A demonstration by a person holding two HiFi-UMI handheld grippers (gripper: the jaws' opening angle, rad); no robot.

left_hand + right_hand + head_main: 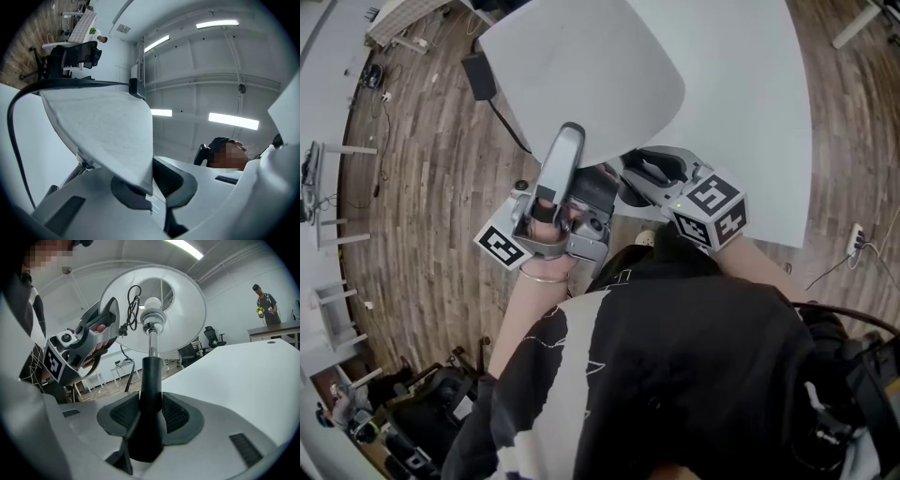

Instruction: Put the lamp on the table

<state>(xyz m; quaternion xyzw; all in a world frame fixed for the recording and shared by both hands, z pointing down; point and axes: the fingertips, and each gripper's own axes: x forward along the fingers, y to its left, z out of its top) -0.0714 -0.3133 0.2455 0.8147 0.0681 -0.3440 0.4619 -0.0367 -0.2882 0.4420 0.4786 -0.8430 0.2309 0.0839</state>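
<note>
The lamp has a wide white shade (pixel 581 80), a chrome rod and a black stem. In the head view it hangs over the wooden floor, beside the white table (pixel 750 103). My left gripper (pixel 569 133) points upward and is shut on the shade's rim (pixel 136 159). My right gripper (pixel 625 176) reaches in under the shade. In the right gripper view the black stem (pixel 151 394) stands between its pads, which press on it. The bulb (pixel 153 305) and the shade's inside (pixel 187 310) show above it, with the left gripper (pixel 89 341) at the rim. The lamp's black cord (pixel 14 122) loops down.
A black power adapter (pixel 478 75) and its cable lie on the wooden floor left of the table. The white tabletop (pixel 243 376) spreads to the right of the lamp. Office chairs (pixel 75 56) and white desks stand farther off. A person (pixel 265 303) stands at a distant desk.
</note>
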